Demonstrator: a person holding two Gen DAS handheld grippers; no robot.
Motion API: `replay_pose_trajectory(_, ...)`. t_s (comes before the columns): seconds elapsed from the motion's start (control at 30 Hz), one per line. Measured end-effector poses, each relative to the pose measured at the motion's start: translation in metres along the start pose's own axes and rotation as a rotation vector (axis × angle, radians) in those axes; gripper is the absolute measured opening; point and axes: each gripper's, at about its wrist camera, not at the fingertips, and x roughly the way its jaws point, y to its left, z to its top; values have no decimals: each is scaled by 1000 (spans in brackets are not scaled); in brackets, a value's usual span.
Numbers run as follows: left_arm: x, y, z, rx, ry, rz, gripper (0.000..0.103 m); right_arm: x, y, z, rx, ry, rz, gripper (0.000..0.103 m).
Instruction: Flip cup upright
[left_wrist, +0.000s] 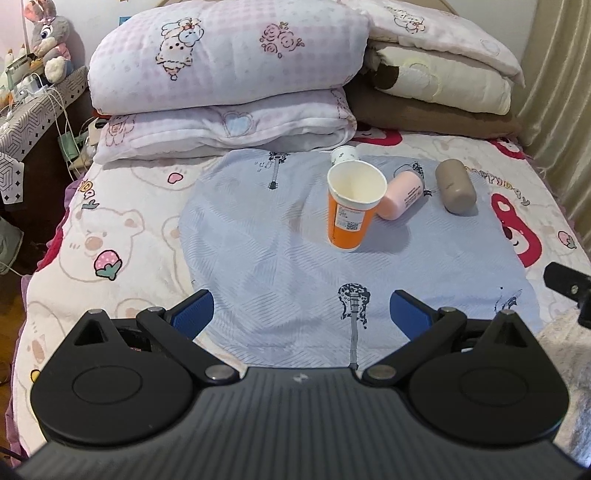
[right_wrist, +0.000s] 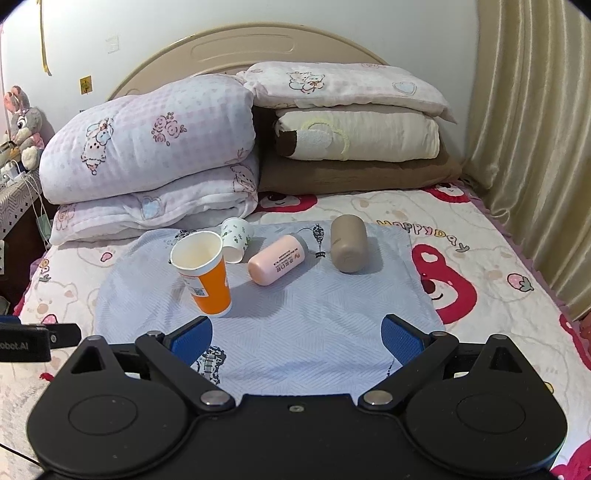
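The orange cup (left_wrist: 352, 206) is standing upright on the pale blue cloth (left_wrist: 295, 266), mouth open to the ceiling, white inside showing, leaning a touch to the left in the right wrist view (right_wrist: 202, 275). Just behind it, at the far edge of the cloth, a small white patterned cup (right_wrist: 237, 238) lies on its side. To the right, a pink bottle (right_wrist: 277, 264) lies on its side too, its near end close to the orange cup, and further right a brown-grey cylinder (right_wrist: 348, 243) lies apart from the rest.

Both tongs hang back at the near edge of the bed (right_wrist: 480, 258), low and level, pointing toward the folded quilts (right_wrist: 147, 147) at the far end. The left tongs (left_wrist: 302, 314) are spread wide, blue pads (left_wrist: 192, 314) well apart, nothing between them, the cup far ahead and slightly right. The right tongs (right_wrist: 297, 339) are spread just as wide and empty, with the orange cup ahead to the left, just beyond the left pad (right_wrist: 192, 338).
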Motion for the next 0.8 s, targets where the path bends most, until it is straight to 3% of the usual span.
replay_pose_trajectory(0.8, 6, -11, 3, 39, 46, -5, 103, 4, -2, 3, 0, 14, -6, 100)
